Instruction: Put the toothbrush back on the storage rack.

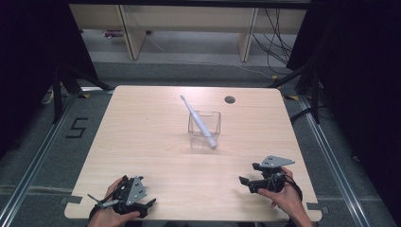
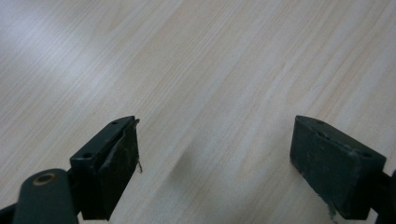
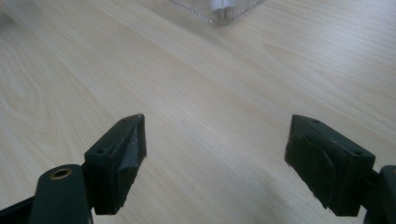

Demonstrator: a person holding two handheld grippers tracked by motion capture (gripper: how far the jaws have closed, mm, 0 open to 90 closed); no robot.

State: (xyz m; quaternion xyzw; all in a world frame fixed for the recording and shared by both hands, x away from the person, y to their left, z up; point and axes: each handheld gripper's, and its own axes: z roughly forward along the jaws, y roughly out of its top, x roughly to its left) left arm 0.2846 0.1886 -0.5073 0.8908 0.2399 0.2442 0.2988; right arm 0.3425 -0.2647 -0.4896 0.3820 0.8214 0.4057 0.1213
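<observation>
A clear square container point(image 1: 204, 128) stands near the middle of the wooden table point(image 1: 142, 142). A white toothbrush point(image 1: 197, 121) leans in it, head up toward the far left. In the right gripper view the container's bottom corner point(image 3: 219, 10) shows at the top edge. My right gripper point(image 1: 248, 175) is at the near right, held by a hand, jaws apart and empty; its fingertips point(image 3: 123, 154) frame bare wood. My left gripper point(image 1: 142, 205) rests at the near left corner, also open, its fingertips point(image 2: 114, 161) wide over bare tabletop.
A round cable hole point(image 1: 230, 99) sits near the table's far right edge. Beyond the table are wooden furniture legs point(image 1: 132, 33) and loose cables point(image 1: 276, 42). A floor marking "5" point(image 1: 76, 127) lies left of the table. Black curtains flank both sides.
</observation>
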